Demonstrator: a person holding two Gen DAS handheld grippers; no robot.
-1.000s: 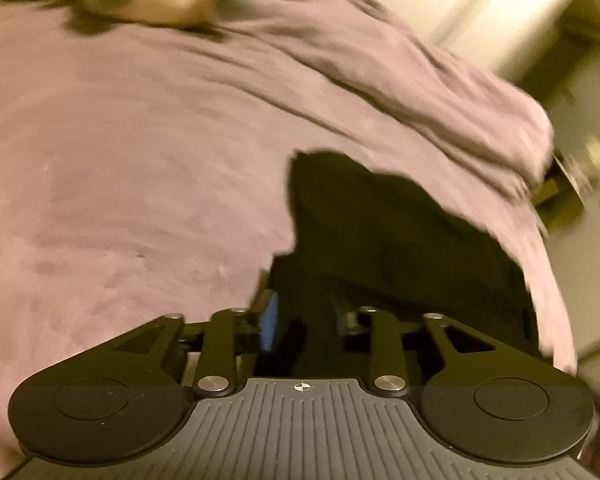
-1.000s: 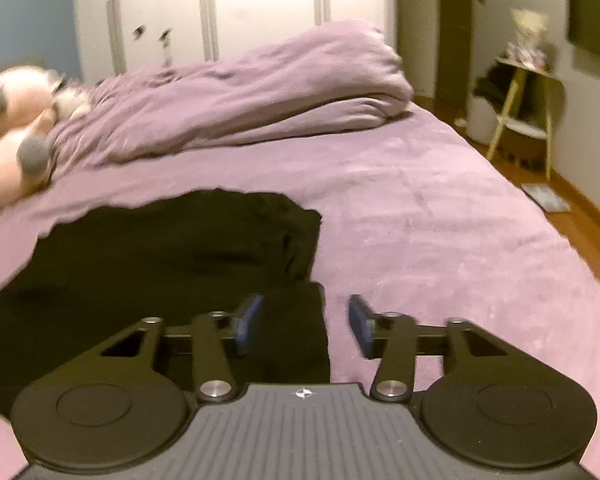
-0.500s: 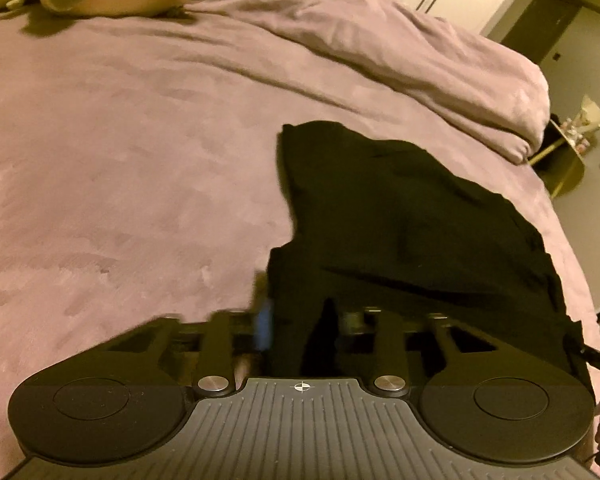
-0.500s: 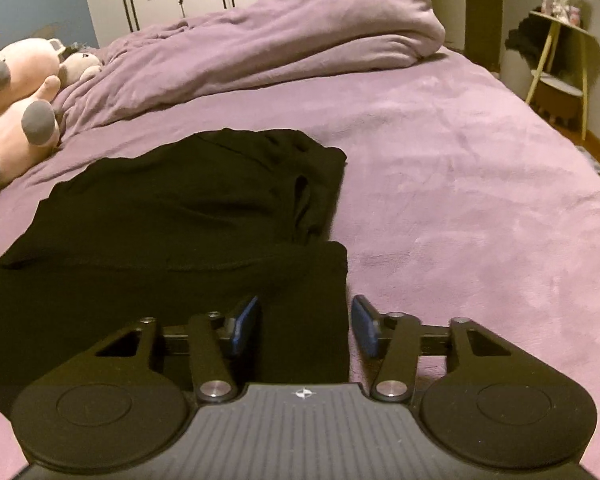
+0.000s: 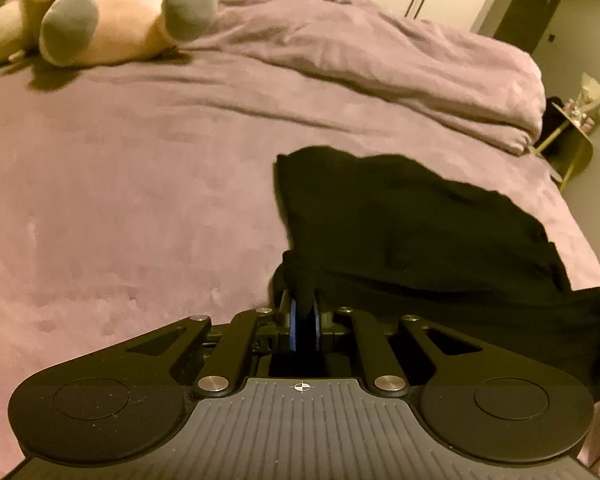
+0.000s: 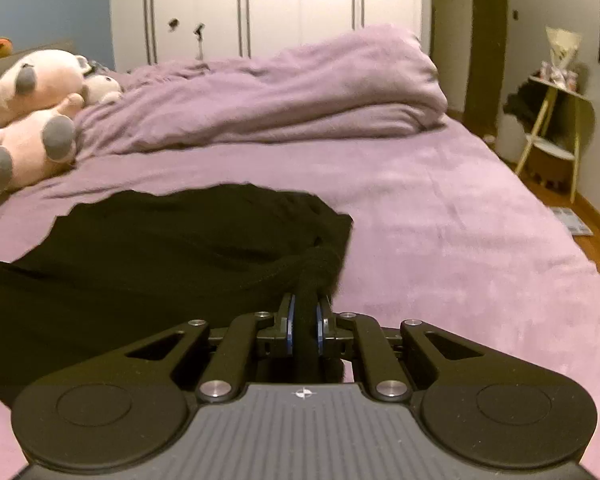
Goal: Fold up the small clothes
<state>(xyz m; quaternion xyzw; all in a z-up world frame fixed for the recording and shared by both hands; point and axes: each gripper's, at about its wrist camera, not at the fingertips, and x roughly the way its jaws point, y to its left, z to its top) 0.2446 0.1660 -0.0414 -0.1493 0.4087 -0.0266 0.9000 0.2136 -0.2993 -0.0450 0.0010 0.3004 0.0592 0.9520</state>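
Both tools (image 5: 304,312) (image 6: 305,314) closed — pinching black garment (image 5: 420,232).

The left gripper (image 5: 304,316) has its jaws pinched tight on a bunched near corner of the black garment (image 5: 412,232), which lies spread over the purple bed (image 5: 120,200) toward the right. A pink plush toy (image 5: 112,12) lies at the far left, beside the rumpled duvet (image 5: 400,68).

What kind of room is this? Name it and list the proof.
A bedroom, most likely. There is a bed with a purple cover, a bunched duvet at its far end, stuffed animals beside it, and a wardrobe along the back wall.
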